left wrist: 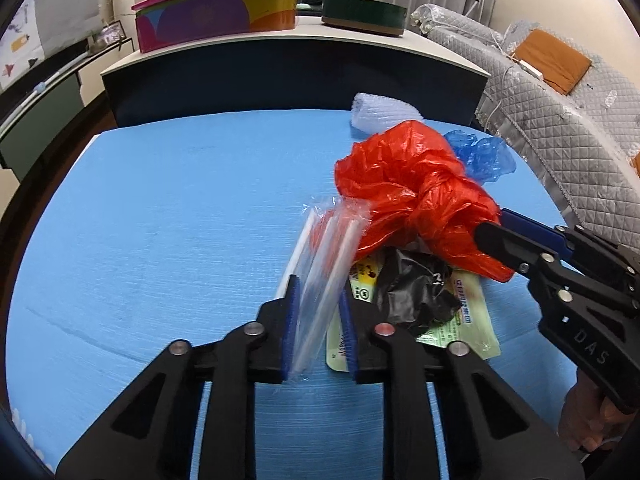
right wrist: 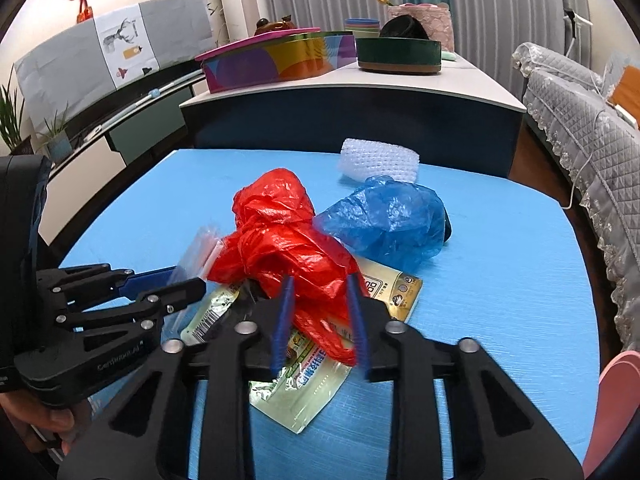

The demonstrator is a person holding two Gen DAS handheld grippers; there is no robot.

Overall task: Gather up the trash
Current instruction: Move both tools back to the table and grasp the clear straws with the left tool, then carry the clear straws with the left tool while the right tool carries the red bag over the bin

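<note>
Trash sits heaped on the blue tabletop (right wrist: 500,280): left gripper (left wrist: 318,312) jaws nearly closed around a clear plastic sleeve (left wrist: 324,264), right gripper (right wrist: 320,320) jaws narrowed onto the red bag (right wrist: 280,240). Slippery film could slide free; loose wrappers (right wrist: 308,380) beneath may scatter.

crumpled bag (right wrist: 280,240) on wrappers (right wrist: 304,384); shoe cover (right wrist: 392,220) right; bubble wrap (right wrist: 378,159) behind
</note>
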